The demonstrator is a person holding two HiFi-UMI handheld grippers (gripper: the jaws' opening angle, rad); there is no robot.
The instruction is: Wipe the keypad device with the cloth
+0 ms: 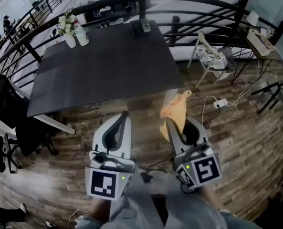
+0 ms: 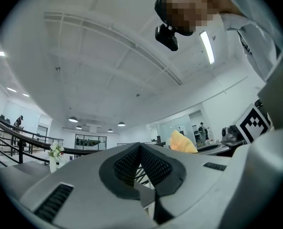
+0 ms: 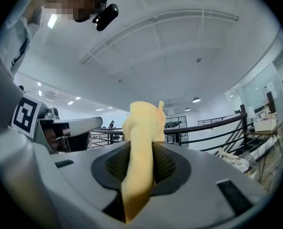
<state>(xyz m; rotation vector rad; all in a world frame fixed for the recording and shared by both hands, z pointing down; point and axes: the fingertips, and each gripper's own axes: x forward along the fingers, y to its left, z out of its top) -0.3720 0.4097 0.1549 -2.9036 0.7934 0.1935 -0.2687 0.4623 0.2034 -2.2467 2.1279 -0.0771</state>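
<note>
Right gripper [image 1: 171,123], held low over the wooden floor [image 1: 241,142]: jaws clamped on a yellow cloth [image 1: 175,109] that stands up out of them; left gripper [image 1: 124,116] just beside it, jaws pressed together with nothing between. Keypad device [image 1: 141,26]: small dark item at the far edge of the dark bench [image 1: 108,66], straight ahead and well apart from both grippers, neither clearly nearer, its long axis too small to tell. Head view alone shows the device; both gripper views tilt up toward the ceiling [image 3: 179,56] and settle only the grip.
</note>
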